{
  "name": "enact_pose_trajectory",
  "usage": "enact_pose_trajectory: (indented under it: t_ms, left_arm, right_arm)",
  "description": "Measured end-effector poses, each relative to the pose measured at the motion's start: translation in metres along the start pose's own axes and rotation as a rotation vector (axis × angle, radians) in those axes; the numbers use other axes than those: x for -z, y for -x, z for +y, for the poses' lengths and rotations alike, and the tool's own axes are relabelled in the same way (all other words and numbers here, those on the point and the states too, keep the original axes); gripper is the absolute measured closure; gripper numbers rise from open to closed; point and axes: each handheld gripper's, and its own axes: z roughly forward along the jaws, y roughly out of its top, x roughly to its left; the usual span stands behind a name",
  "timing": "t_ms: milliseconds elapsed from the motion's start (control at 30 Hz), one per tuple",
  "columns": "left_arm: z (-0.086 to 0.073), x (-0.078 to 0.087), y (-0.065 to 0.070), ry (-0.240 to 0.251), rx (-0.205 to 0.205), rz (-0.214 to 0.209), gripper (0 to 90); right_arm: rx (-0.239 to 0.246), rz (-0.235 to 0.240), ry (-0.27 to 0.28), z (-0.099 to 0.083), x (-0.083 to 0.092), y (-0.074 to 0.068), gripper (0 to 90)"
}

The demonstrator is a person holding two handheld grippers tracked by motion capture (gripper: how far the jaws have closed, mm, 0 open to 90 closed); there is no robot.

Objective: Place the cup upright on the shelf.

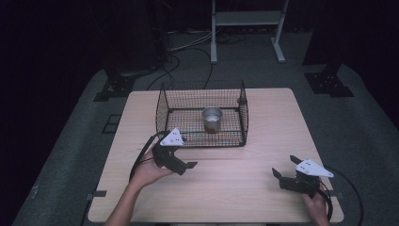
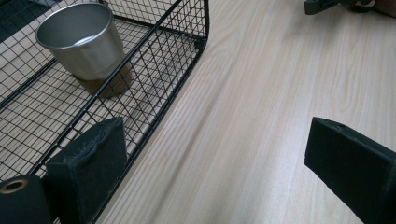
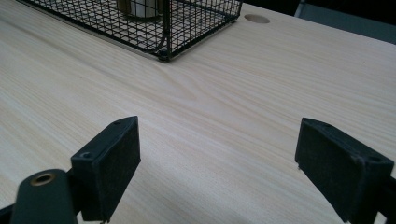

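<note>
A: Well, from the high view we see the metal cup [image 1: 212, 119] standing upright inside the wire basket [image 1: 162, 110], near the middle of the desk [image 1: 235, 188]. Our left tool [image 1: 192, 165] hovers just in front of the basket's near-left corner, jaws spread wide with nothing between them. Our right tool [image 1: 283, 166] sits well apart at the near right, also spread wide and holding nothing.

B: And in the left gripper view?

A: There the cup [image 2: 84, 39] shows a thin, smooth, shiny wall that tapers toward the base. We judge it light, stiff and rather slippery, not fragile but easy to tip. The basket [image 2: 154, 88] wall stands between our left tool [image 2: 215, 158] and the cup, so we would come in from above and pinch the rim, one pad inside and one outside.

B: The right gripper view?

A: Our right tool [image 3: 217, 163] points over bare desk toward the basket [image 3: 196, 23] corner, with the cup [image 3: 140, 7] just visible behind the mesh.

B: Any writing?

A: We can read no brand, label or lettering anywhere.
</note>
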Motion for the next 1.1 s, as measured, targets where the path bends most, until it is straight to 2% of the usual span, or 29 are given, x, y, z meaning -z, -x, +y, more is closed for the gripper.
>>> enact_pose_trajectory:
  t_ms: [400, 700, 900, 1100]
  left_arm:
    - [-0.017, 0.001, 0.007, -0.003, 0.018, 0.000, 4.7]
    - [-0.030, 0.009, 0.014, 0.036, 0.037, 0.011, 4.7]
    - [-0.038, 0.010, 0.018, 0.026, 0.041, 0.015, 4.7]
    - [-0.046, 0.012, 0.023, 0.039, 0.055, 0.017, 4.7]
  right_arm:
    - [0.001, -0.002, -0.004, 0.000, 0.000, 0.000, 13.4]
    - [0.002, -0.003, -0.004, 0.000, 0.000, 0.000, 13.4]
    - [0.002, -0.003, -0.005, 0.000, 0.000, -0.001, 13.4]
    - [0.002, -0.004, -0.005, 0.000, 0.000, -0.001, 13.4]
